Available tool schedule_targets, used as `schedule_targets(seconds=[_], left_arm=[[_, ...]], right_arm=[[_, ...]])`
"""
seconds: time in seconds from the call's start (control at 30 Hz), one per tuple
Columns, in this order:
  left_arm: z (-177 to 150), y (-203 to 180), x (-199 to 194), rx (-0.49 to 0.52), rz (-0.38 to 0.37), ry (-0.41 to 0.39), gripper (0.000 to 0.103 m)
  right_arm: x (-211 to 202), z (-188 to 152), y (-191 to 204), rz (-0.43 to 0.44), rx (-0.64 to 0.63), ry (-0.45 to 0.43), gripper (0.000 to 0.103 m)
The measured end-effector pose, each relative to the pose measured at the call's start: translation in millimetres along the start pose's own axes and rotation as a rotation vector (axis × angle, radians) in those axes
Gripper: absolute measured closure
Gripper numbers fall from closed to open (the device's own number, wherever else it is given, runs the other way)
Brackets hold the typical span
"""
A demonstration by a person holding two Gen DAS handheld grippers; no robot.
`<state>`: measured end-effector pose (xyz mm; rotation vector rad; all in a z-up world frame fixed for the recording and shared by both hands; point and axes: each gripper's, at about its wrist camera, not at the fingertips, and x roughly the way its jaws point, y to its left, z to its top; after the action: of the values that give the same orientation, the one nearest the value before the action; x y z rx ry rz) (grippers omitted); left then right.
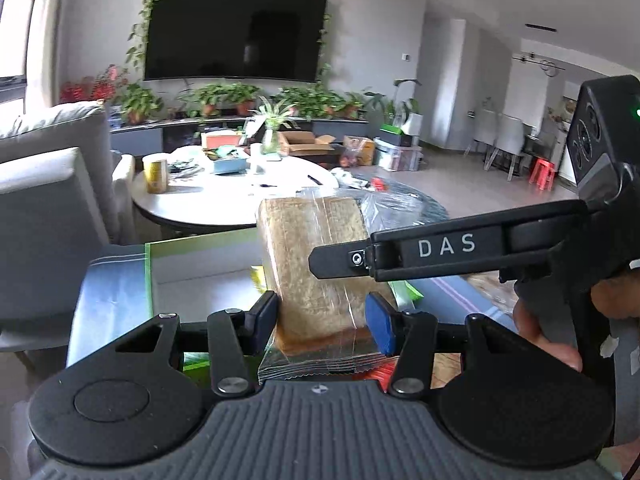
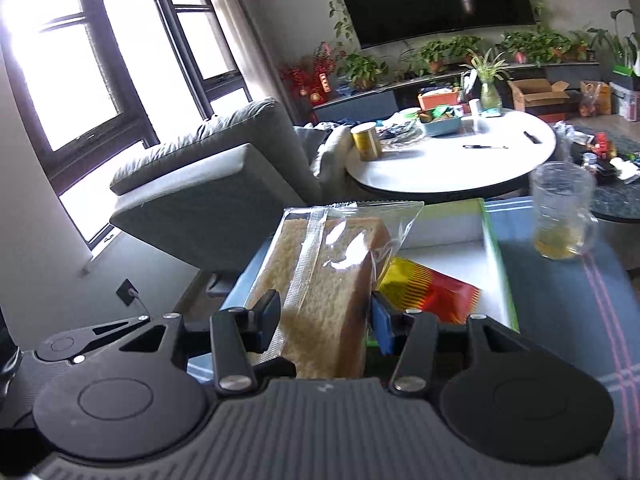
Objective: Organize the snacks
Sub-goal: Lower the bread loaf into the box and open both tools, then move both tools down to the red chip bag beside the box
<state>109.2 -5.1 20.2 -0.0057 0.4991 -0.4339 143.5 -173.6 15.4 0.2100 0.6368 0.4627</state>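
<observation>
A bag of sliced bread in clear plastic stands upright over a white, green-edged box. My left gripper is shut on the bag's lower end. My right gripper is also shut on the bread bag; its arm marked DAS crosses the left wrist view from the right. A red and yellow snack packet lies inside the box, just right of the bread.
The box sits on a blue striped cloth. A glass mug with some yellow liquid stands on the cloth at the right. A grey sofa is at the left. A round white table with clutter lies beyond.
</observation>
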Motion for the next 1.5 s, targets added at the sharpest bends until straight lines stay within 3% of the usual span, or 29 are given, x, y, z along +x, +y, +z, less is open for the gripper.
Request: schedule_targets(seconds=[0.33, 0.67, 0.77, 0.83, 1.27, 1.5], left_arm=[[6.0, 51.6, 27.5, -0.031, 0.087, 0.038, 0.057], [0.3, 89.7, 65.5, -0.095, 0.114, 0.074, 0.057], [-6.2, 96.5, 71.2, -0.11, 0.164, 0.084, 0.055], [-12.3, 98.1, 71.6, -0.116, 0.183, 0.094, 0.052], [-25.6, 82.0, 36.0, -0.146, 0.202, 0.09, 0.045], [-45.0, 73.0, 16.2, -0.166, 0.225, 0.112, 0.041]], right_arm=[[60.2, 15.8, 10.3, 0.07, 0.009, 0.052, 0.05], [111.6, 18.0, 5.1, 0.069, 0.027, 0.113, 0.05], [118.5, 17.6, 0.2, 0.058, 0.026, 0.103, 0.046], [114.7, 16.7, -3.2, 0.023, 0.018, 0.09, 0.044], [67.0, 1.9, 7.4, 0.052, -0.015, 0.1, 0.044], [57.5, -22.1, 12.2, 0.051, -0.005, 0.165, 0.044]])
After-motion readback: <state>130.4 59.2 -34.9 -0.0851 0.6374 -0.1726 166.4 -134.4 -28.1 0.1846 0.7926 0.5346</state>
